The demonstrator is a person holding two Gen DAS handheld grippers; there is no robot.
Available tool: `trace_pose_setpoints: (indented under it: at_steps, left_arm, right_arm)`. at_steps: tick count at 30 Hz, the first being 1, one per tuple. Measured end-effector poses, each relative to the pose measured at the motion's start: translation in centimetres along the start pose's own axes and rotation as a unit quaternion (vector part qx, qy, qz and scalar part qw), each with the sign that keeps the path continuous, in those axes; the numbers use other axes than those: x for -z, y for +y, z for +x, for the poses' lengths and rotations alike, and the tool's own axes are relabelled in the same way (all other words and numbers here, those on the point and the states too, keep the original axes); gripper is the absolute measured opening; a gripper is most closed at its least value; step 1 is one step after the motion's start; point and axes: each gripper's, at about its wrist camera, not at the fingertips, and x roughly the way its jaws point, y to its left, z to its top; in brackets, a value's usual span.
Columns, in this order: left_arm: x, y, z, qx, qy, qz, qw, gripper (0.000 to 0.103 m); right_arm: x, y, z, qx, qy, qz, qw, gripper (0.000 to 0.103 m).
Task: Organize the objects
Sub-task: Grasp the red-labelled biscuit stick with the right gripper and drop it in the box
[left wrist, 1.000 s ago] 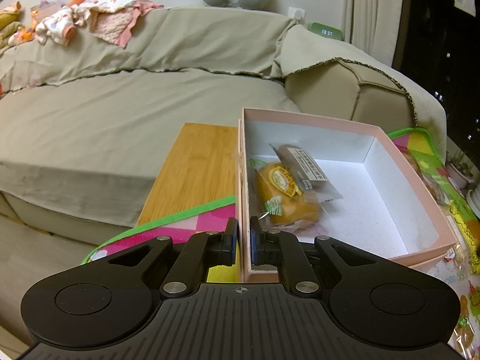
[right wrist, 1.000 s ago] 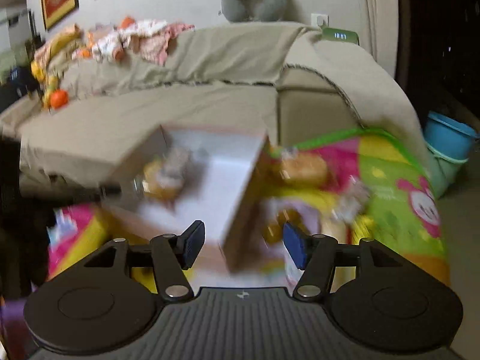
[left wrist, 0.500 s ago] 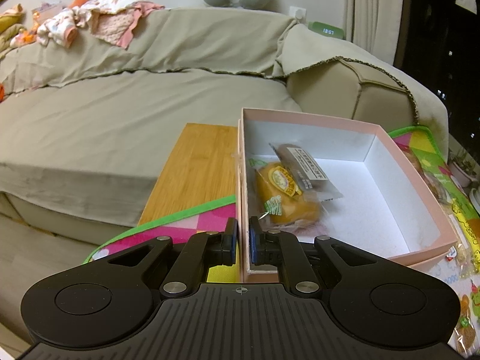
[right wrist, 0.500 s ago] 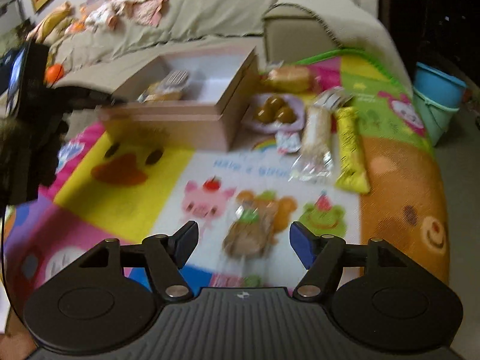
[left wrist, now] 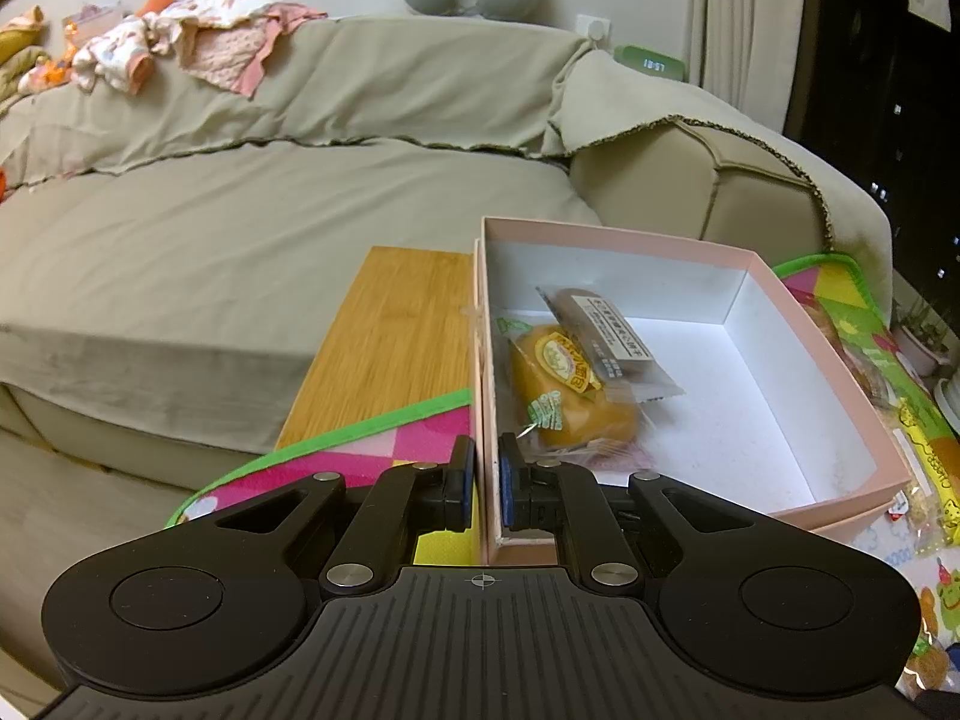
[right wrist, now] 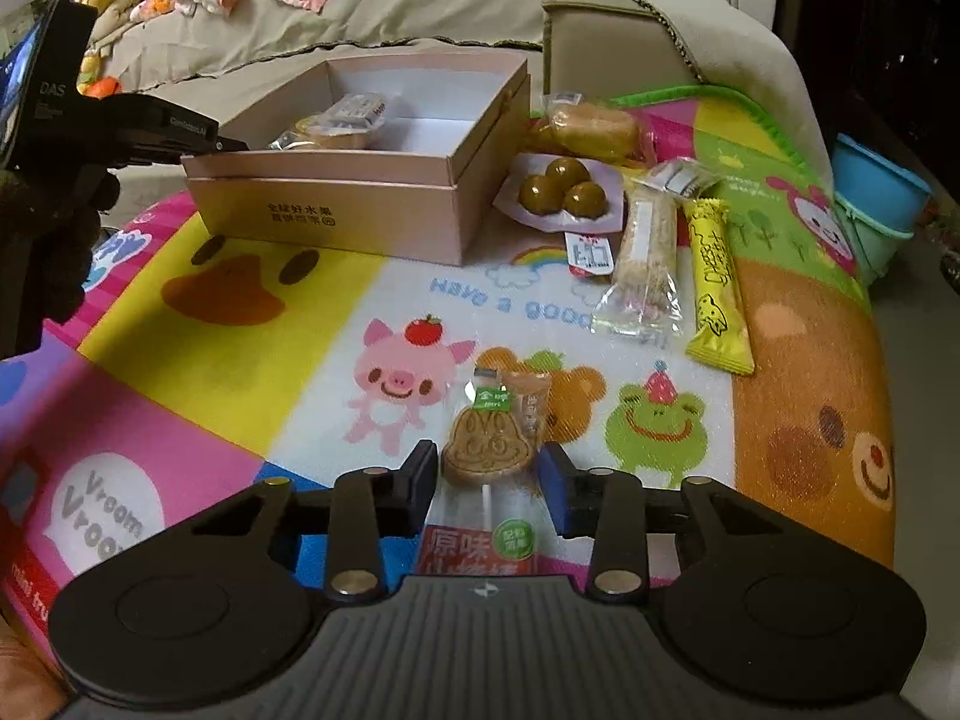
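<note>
Clear crinkly plastic wraps the brown bell-shaped cookie on a stick (right wrist: 487, 443), which lies flat on the colourful cartoon play mat (right wrist: 240, 324), between the spread fingers of the right tongs (right wrist: 489, 483), not yet touched. It looks light, thin and brittle (the film probably slippery), so I would grip gently across the cookie's edges, low near the stick. The left tongs (left wrist: 487, 483) are clenched on the near wall of the open pink cardboard box (left wrist: 798, 312), where two wrapped cakes (left wrist: 576, 378) already lie.
</note>
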Motion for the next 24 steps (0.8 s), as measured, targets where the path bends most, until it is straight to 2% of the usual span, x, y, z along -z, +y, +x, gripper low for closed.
trace_pose_setpoints:
  at_steps: [4,9,14,18,21,24]
  left_arm:
    - [0.0,0.0,0.0,0.000,0.000,0.000,1.0000,0.011]
    - [0.0,0.0,0.0,0.001,0.000,-0.001,1.0000,0.011]
    - [-0.1,-0.1,0.0,0.004,0.001,-0.002,1.0000,0.011]
    - [-0.2,-0.1,-0.1,0.006,0.004,-0.004,1.0000,0.011]
    - [-0.3,-0.1,0.0,0.007,0.005,-0.003,1.0000,0.011]
    - [-0.1,0.2,0.0,0.010,0.003,-0.002,0.9999,0.011]
  right_arm:
    - [-1.2,0.0,-0.9,-0.014,-0.014,0.002,1.000,0.034]
    - [-4.9,-0.3,-3.5,-0.036,-0.064,0.007,0.997,0.034]
    - [-11.2,-0.3,-5.7,-0.063,-0.127,0.007,0.990,0.034]
    - [-17.4,0.6,-5.7,-0.072,-0.171,0.011,0.983,0.037]
    - [-21.2,1.6,-4.0,-0.052,-0.184,0.017,0.981,0.045]
    - [-22.3,2.4,-2.4,-0.033,-0.182,0.007,0.983,0.050]
